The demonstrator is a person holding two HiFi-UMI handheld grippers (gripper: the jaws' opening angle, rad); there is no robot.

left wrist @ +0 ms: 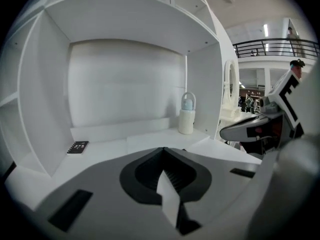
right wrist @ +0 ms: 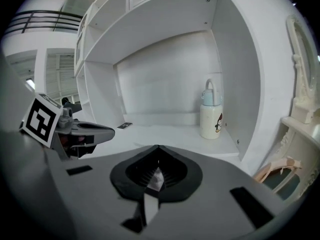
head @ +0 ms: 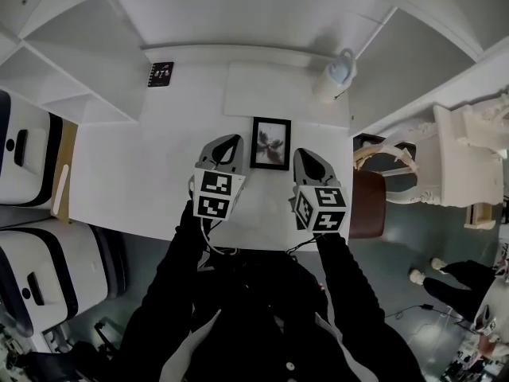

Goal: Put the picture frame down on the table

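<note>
Picture frame (head: 270, 143): black, rectangular, flat on white table (head: 143, 173).

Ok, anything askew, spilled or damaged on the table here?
Nothing stands out. The picture frame lies flat, roughly square to the table edge, the bottle stands upright, and the left tongs and right tongs are shut and empty.

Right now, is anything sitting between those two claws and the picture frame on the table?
Nothing visible. The picture frame lies on the table in the bare gap between the shut left gripper and right gripper; the bottle stands farther back.
</note>
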